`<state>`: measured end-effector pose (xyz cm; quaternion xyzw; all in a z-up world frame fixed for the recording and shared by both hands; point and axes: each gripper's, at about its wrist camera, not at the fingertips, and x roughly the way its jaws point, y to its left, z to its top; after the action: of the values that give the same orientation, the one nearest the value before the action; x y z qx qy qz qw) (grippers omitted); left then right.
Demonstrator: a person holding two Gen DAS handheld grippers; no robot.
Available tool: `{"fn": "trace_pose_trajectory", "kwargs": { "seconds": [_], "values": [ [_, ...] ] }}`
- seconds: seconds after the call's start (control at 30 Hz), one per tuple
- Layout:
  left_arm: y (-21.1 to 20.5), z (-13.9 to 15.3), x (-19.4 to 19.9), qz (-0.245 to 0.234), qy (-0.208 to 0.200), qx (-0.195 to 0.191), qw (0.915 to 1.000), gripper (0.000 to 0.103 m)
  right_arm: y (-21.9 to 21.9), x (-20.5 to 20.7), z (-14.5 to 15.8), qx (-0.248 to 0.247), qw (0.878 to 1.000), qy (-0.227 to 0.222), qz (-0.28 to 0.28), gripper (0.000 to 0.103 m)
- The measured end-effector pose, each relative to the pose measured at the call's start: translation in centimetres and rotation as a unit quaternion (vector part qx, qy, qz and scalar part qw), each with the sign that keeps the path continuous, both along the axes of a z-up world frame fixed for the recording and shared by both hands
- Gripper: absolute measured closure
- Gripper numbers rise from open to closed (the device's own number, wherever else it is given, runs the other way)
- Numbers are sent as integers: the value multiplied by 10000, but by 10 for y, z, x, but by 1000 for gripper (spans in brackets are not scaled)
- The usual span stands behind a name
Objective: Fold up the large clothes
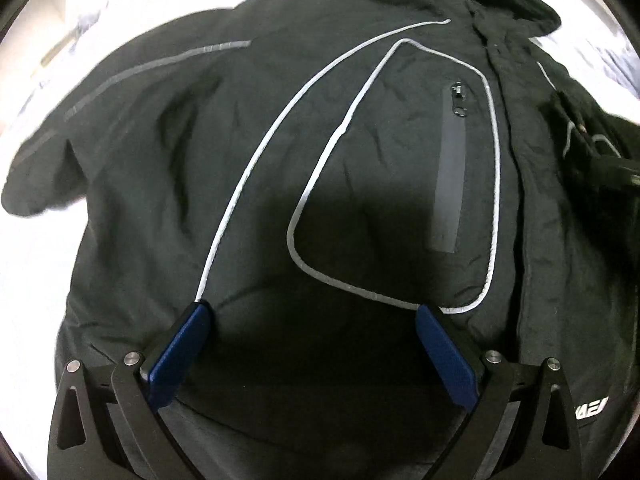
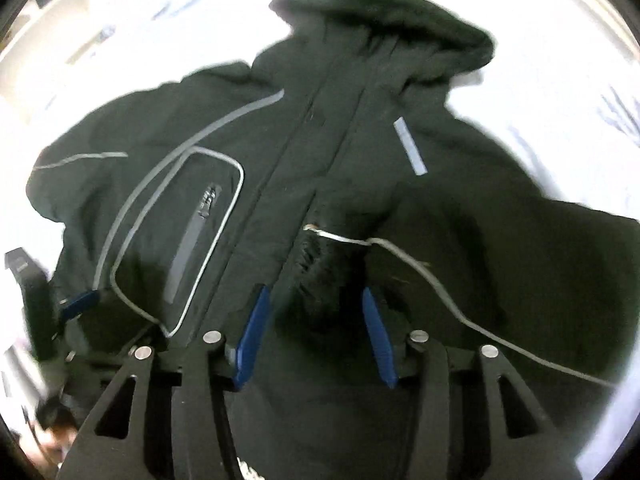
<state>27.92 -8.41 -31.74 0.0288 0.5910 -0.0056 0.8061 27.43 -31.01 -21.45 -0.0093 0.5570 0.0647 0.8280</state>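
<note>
White bedding (image 2: 520, 60) under black hooded jacket (image 2: 340, 152), chest pocket (image 2: 192, 232) zipped

The jacket (image 2: 328, 184) spreads across most of the white surface (image 2: 540, 60), leaving bare strips beyond its hood (image 2: 384, 16) and sleeves. The left gripper (image 2: 76, 304) sits close beside the right gripper (image 2: 314, 304), crowding that side; nothing else stands above the cloth.
</note>
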Motion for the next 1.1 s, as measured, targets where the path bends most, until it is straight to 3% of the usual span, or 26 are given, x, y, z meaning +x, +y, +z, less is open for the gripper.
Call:
{"fn": "trace_pose_trajectory", "kwargs": {
  "seconds": [0.13,0.27,0.4,0.5,0.73,0.93,1.1],
  "values": [
    [-3,5,8,-3,339,34,9994,1,-42,-29,26,-98,9989,-195,-415,44],
    [-24,50,20,-495,-122,-673,9964,1,-95,-45,30,-120,9950,-129,-983,44],
    [-68,77,46,-1119,-284,-1757,9776,1,-124,-54,23,-152,9902,66,-1386,44],
    [-95,71,68,-1385,-191,-2141,9667,1,-132,-59,22,-152,9892,101,-1452,44],
    [-148,34,115,-1581,106,-2037,9661,8,-128,-59,22,-277,9901,117,-1368,44],
    [-148,29,113,-1627,48,-1983,9665,49,-131,-56,16,-215,9884,217,-1486,44],
    [-128,48,104,-1487,-154,-1932,9697,51,-128,-57,17,-136,9878,251,-1531,44]
  ]
}}
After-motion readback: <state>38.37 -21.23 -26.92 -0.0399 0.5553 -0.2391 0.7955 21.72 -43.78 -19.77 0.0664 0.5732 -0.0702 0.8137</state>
